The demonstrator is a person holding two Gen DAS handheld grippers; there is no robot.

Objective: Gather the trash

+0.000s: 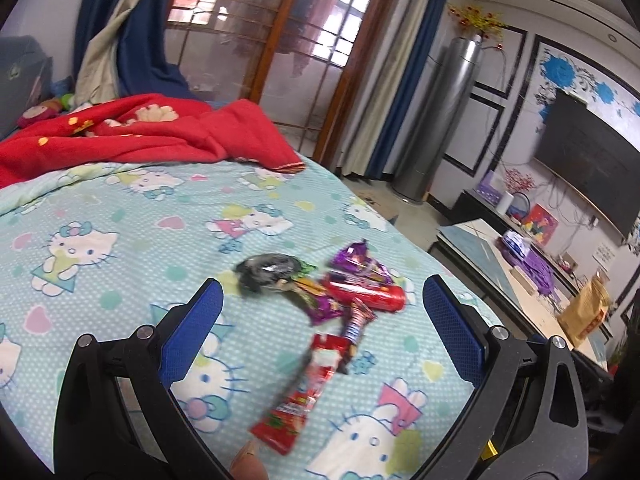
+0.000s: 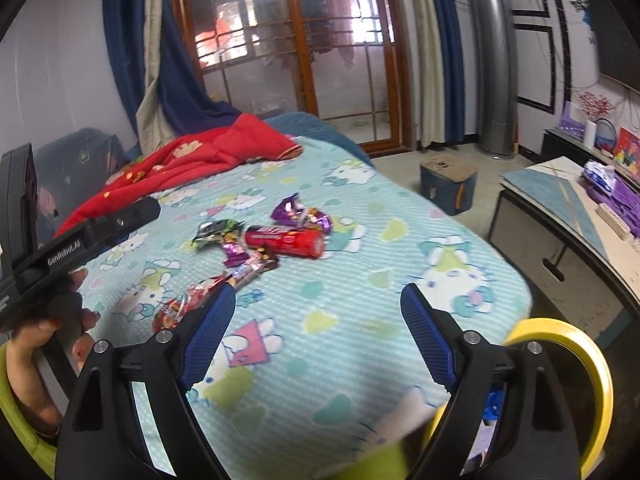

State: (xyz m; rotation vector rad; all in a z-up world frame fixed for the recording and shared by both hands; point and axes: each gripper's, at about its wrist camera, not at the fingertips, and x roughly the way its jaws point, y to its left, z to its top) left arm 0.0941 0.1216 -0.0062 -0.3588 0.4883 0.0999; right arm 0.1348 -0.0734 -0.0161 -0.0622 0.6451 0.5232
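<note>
Wrappers (image 2: 260,236) clustered on bed (image 2: 360,280); right hand-held gripper (image 2: 318,300) wide, empty; yellow bin (image 2: 596,376) beside.

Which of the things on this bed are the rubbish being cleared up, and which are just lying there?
Rubbish to collect:
red tube
purple wrappers
black and silver wrapper
long red wrapper
yellow bin, probably for it

Just lying about:
red blanket
cartoon bedsheet

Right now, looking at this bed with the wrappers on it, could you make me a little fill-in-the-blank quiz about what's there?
1. The red cylindrical snack tube lies on its ____.
2. The crumpled blanket at the far end of the bed is ____ in colour.
3. The jaws of the right gripper hold ____.
4. The round bin rim beside the bed is ____.

Missing words: side; red; nothing; yellow
</note>
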